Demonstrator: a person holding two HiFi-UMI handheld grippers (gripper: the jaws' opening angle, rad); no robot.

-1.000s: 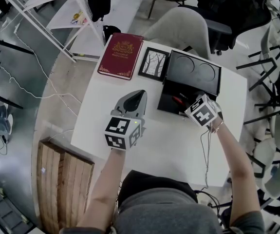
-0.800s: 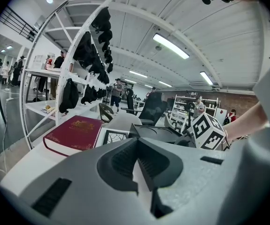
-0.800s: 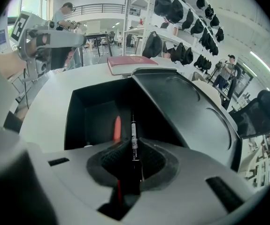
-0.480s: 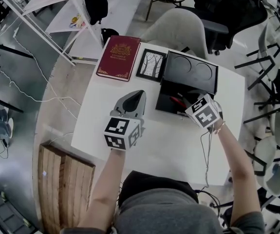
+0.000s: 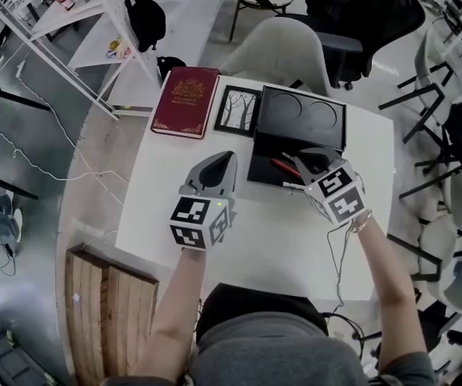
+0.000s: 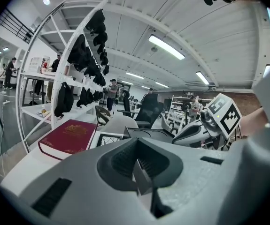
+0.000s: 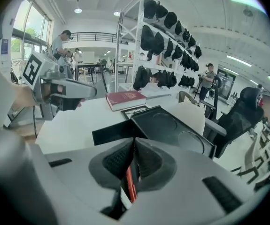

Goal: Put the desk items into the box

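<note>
Now, open box [image 5: 260, 166], red item [image 5: 284, 167] inside

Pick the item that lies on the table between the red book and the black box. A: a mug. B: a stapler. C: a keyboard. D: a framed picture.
D: in the head view the framed picture lies flat between the red book and the open black box.

I can read no word, number or brand here: the gold print on the red book [image 5: 185, 101] is too small to make out, and the cubes on the left gripper [image 5: 225, 159] and right gripper [image 5: 298, 160] carry only black-and-white square markers.
</note>
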